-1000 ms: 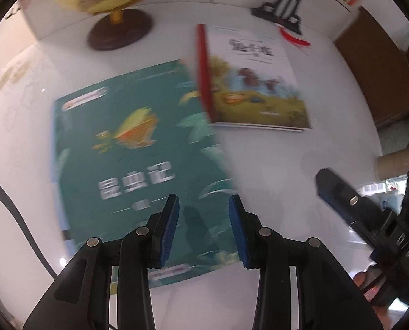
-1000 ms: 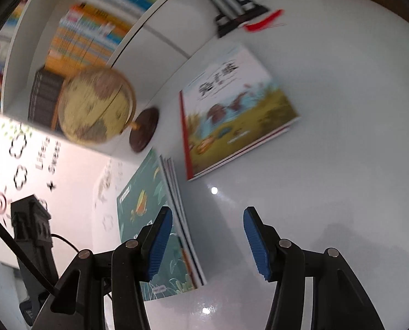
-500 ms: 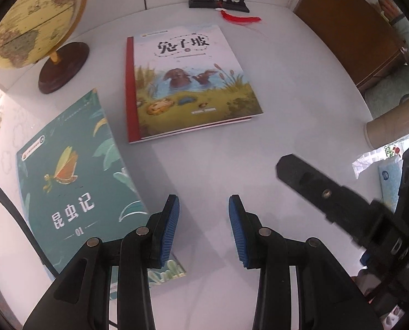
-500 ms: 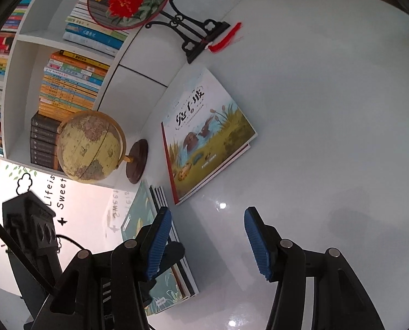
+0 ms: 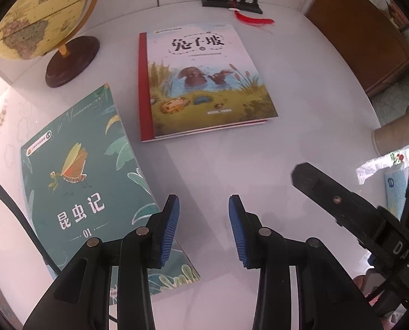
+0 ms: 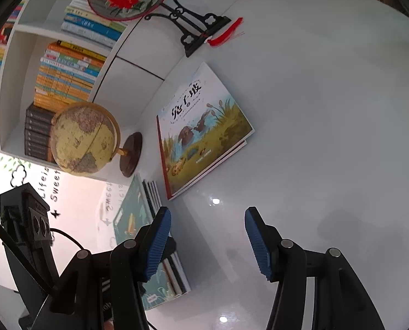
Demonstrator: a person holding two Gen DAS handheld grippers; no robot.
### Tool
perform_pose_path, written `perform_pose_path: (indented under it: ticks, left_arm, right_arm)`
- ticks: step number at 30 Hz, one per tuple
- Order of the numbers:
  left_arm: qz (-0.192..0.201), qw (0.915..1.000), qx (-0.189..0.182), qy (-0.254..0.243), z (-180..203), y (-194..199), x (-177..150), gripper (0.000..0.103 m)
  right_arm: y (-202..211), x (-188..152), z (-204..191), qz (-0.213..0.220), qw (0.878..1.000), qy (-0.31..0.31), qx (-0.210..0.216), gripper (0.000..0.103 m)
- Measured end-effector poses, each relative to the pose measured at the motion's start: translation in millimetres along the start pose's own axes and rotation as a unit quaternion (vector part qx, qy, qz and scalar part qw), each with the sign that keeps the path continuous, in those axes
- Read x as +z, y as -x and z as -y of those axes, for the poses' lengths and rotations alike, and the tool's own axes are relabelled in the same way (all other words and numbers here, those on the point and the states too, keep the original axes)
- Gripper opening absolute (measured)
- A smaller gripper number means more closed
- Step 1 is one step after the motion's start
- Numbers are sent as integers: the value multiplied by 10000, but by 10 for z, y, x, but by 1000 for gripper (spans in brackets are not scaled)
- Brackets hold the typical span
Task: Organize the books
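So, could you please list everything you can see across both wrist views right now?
Green insect book: one on top of a small pile, teal green, flat on the table's left side.
Picture book: one, red spine, pond scene cover, flat near the table's middle, with another thin book under it.
Globe: one, yellowish with a dark brown base, at the table's back left.
Fan stand: one, black, holding a round fan with red flowers, red tassel beside it.
Shelf books: many, mixed colours, stacked in a white bookcase.
Table: one, glossy white.
Left gripper: black with blue pads, open, empty, over the table.
Right gripper: same colours, open, empty.
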State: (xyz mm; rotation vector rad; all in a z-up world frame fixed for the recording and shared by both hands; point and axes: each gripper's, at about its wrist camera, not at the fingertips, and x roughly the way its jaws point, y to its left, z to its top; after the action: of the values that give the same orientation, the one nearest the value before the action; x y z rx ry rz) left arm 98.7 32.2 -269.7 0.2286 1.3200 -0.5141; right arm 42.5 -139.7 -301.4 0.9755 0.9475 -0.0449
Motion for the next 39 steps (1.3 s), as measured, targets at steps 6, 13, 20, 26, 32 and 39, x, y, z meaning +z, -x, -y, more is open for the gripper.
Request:
perform_pose_path:
  ticks: [6, 13, 20, 26, 32, 39]
  left_arm:
    - [147, 9976, -306, 601, -171, -42, 80, 35]
    - [440, 9944, -232, 928, -349, -187, 351, 50]
    - [802, 9864, 106, 1429, -488, -548, 875, 65]
    - [1041, 9713, 435, 2096, -430, -793, 1092, 72]
    - [1231, 9642, 683, 2246, -330, -869, 1208, 89]
    - [1021, 9680, 1023, 2049, -227, -969, 1320, 99]
  right_arm:
    - [-14, 128, 65, -152, 9990, 353, -247, 55]
    - [-95, 503, 276, -466, 9934, 907, -517, 55]
    - [-547, 1030, 122, -730, 9770, 1957, -428, 55]
    - [-1025, 1308, -2, -918, 9566, 2748, -323, 55]
    - [-1194, 1333, -104, -841, 9404, 3292, -140, 59]
    - [-1279, 1335, -163, -1076, 9388, 3271, 68, 61]
